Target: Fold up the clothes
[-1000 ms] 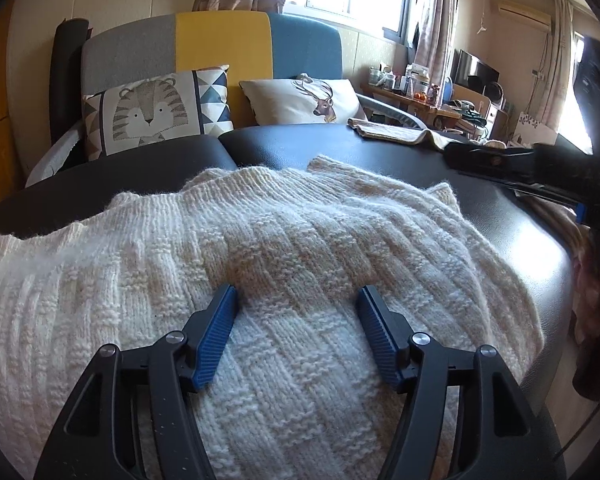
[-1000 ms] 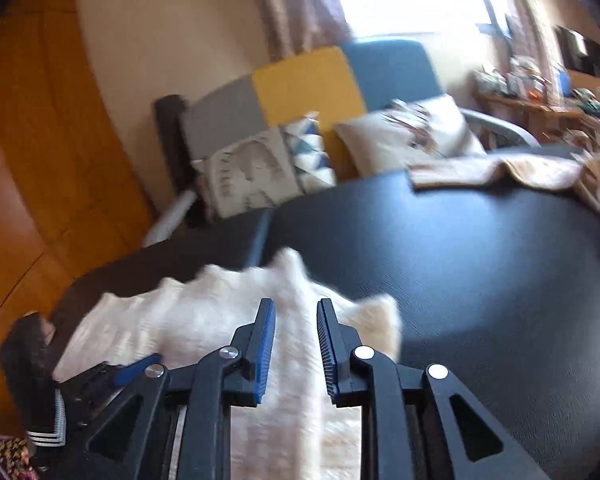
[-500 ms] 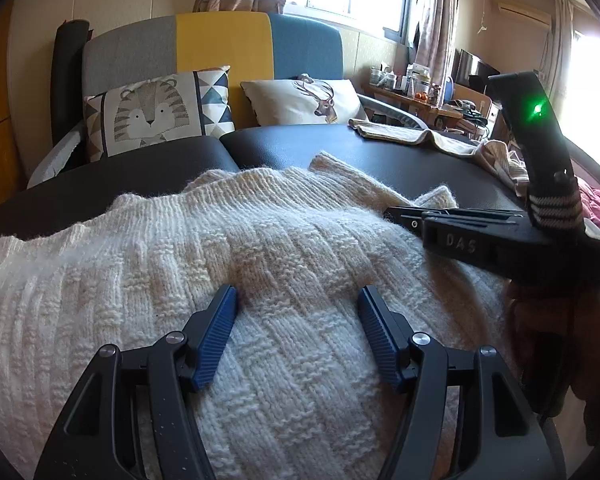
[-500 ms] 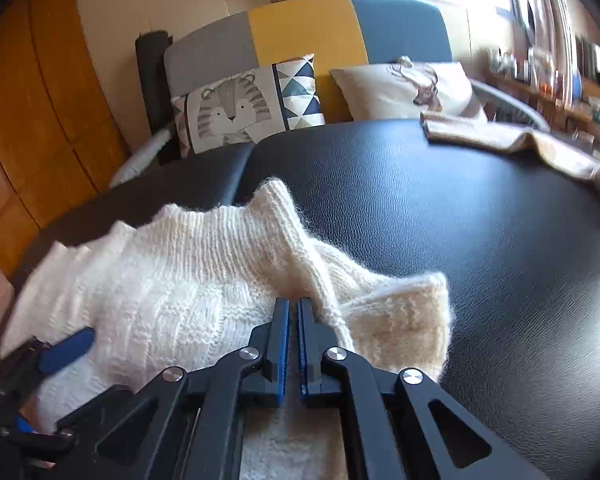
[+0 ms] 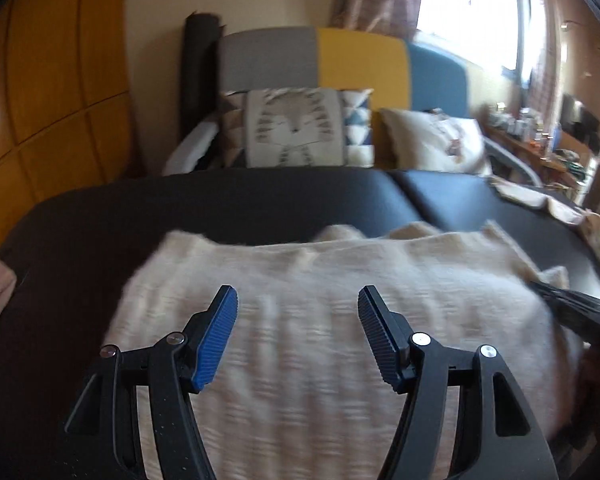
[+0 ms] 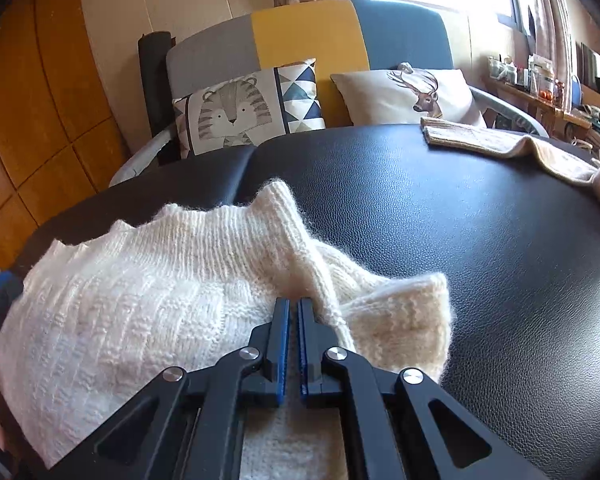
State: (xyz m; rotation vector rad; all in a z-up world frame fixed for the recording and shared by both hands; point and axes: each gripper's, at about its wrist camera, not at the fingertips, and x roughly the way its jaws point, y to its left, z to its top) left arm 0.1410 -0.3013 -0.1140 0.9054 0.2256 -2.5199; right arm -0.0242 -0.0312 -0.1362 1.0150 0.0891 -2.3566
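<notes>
So I'm folding on this big black padded surface, with a patchwork sofa and two cushions along the far side. The cream knit sweater is spread over the near left part of it, and another beige garment lies at the far right, well apart.

Looks like I'm at the start of a fold. My right hand-held gripper is tilted down at the sweater's right edge, jaws together and pinching the knit right next to the ribbed cuff. My left hand-held gripper hovers over the middle of the sweater, also angled down, jaws wide apart with nothing between them, and that view is blurry.

Next move, I reckon: get the left one onto the sweater's left edge, clamp, then lift both sides evenly so the heavy knit doesn't sag or stretch.
</notes>
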